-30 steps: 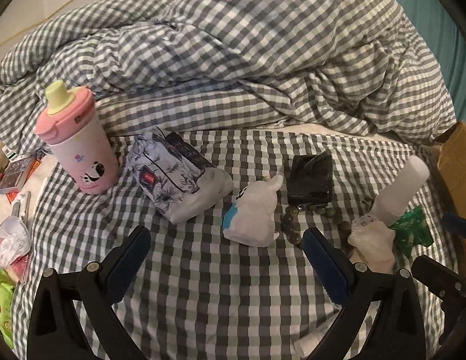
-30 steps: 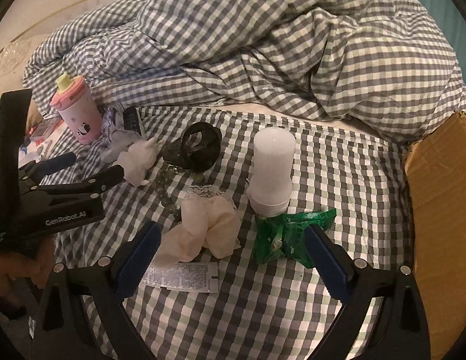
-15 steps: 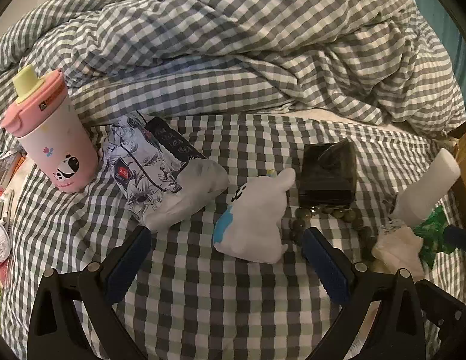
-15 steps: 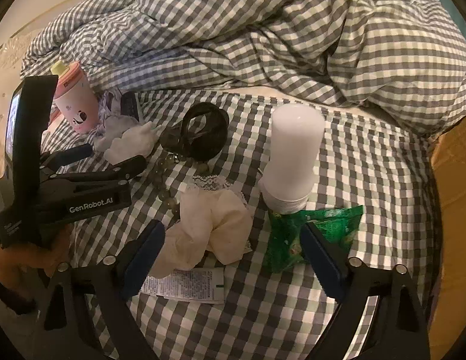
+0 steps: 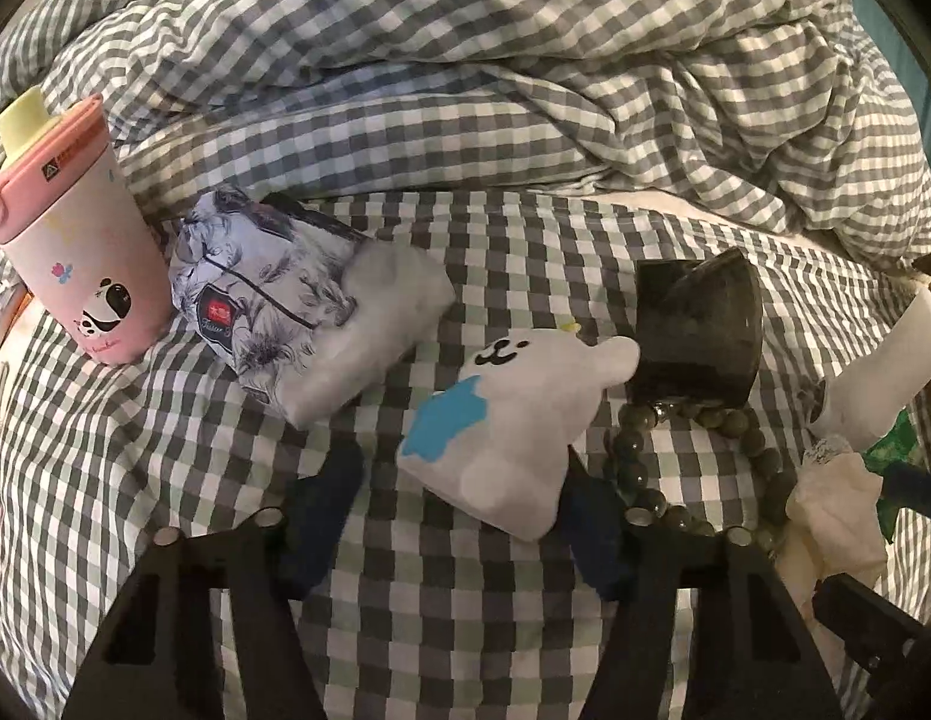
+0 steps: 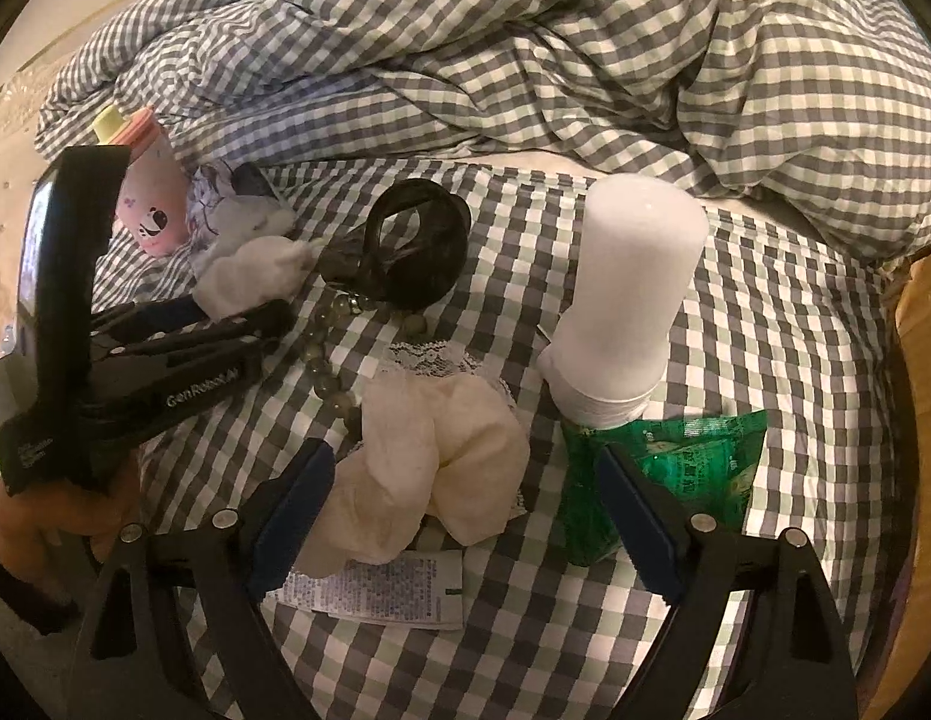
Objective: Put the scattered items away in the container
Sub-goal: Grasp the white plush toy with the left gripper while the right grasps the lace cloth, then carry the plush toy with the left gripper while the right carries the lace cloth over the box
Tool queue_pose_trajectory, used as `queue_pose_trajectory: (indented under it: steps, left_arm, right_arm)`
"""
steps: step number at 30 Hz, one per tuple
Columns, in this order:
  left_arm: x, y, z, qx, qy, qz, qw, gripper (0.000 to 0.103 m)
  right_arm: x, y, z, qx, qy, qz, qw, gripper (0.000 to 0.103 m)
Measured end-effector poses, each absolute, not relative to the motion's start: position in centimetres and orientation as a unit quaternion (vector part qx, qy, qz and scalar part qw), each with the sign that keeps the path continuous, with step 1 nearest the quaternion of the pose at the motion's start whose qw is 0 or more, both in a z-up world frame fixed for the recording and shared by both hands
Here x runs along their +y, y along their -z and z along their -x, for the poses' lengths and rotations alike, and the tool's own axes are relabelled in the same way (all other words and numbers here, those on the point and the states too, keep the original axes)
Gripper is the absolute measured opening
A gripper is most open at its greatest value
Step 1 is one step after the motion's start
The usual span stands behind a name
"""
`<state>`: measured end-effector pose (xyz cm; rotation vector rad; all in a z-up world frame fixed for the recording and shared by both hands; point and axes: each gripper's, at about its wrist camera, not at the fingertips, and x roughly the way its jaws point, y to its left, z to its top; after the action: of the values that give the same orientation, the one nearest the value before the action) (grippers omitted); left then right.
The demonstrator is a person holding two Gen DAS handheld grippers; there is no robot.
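Left wrist view: the white plush (image 5: 513, 420) lies on the checked sheet (image 5: 135, 450), between the closing jaws of the left gripper (image 5: 459, 510); the pads are not pressing it. Tissue pack (image 5: 303, 306) at ten o'clock of it, pink cup (image 5: 75, 246) beyond, black box (image 5: 699, 330) at two, beads (image 5: 639, 468) at three. The right gripper (image 6: 459, 510), jaws closing but still wide, straddles the cream cloth (image 6: 441, 456); white bottle (image 6: 627, 306) at one o'clock, green packet (image 6: 681, 468) at three.

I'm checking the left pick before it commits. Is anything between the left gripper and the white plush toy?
Nothing visible blocks it. The left gripper is closing with the white plush toy already between its fingers. The bead bracelet lies just outside one finger, beside the toy.
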<state>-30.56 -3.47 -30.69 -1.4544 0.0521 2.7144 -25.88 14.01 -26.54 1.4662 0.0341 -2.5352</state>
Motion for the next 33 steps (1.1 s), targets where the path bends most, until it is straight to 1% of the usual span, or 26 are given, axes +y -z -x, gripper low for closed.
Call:
queue_pose_trajectory:
  steps: [1,6,9,11,12,14,17,21,33]
  left_arm:
    - [-3.5,30.6,30.6,0.018,-0.881,0.471,0.029,0.05]
    - [-3.9,30.4,30.6,0.013,-0.882,0.47,0.032,0.049]
    - [-4.1,30.1,30.4,0.011,-0.883,0.469,0.03,0.049]
    - [-4.6,29.7,29.9,0.012,-0.884,0.467,0.029,0.049]
    - [-4.7,29.4,29.8,0.012,-0.884,0.466,0.028,0.049]
    - [-4.9,29.0,29.5,0.013,-0.886,0.462,0.026,0.049]
    - [-5.3,28.2,28.9,0.012,-0.889,0.458,0.024,0.049]
    - [-5.5,27.0,28.3,0.012,-0.893,0.45,0.022,0.049]
    - [-5.7,21.9,25.2,0.006,-0.909,0.416,0.014,0.049]
  right_arm:
    - [14.0,26.6,25.9,0.011,0.86,-0.499,0.107,0.084]
    - [13.6,27.0,26.2,0.013,0.857,-0.502,0.111,0.077]
    - [13.5,27.2,26.1,0.014,0.856,-0.505,0.112,0.066]
    - [13.4,27.5,26.2,0.011,0.851,-0.512,0.116,0.046]
    - [13.4,27.6,26.2,0.01,0.85,-0.514,0.117,0.041]
    - [13.3,27.7,26.0,0.008,0.848,-0.517,0.12,0.03]
    - [13.1,27.3,25.5,0.007,0.85,-0.513,0.124,0.02]
    - [13.0,26.2,24.8,0.007,0.854,-0.505,0.128,0.016]
    - [14.2,21.8,21.9,0.002,0.873,-0.472,0.123,0.016]
